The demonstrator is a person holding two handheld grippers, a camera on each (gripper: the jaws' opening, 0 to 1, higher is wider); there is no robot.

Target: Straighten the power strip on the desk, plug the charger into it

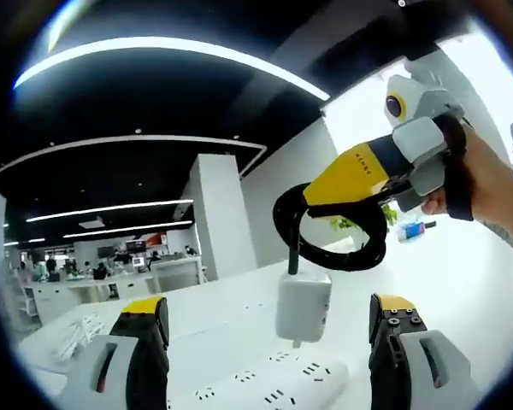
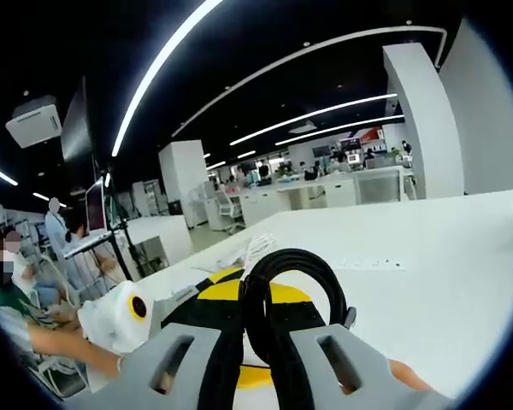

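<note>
The right hand-held gripper (image 1: 312, 203) pinches the charger (image 1: 303, 305) cable (image 1: 332, 231), hanging it just above the power strip (image 1: 265, 386) on the counter (image 1: 462, 282); the left hand-held gripper (image 1: 269, 329) stands spread.

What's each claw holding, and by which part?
Right claw grips the charger's coiled black cable; the charger hangs above the power strip. Left claw holds nothing.

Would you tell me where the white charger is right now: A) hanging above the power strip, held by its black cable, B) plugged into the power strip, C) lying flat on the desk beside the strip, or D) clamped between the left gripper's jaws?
A: the charger hangs from its black cable, held by the right gripper, just above the power strip.
</note>
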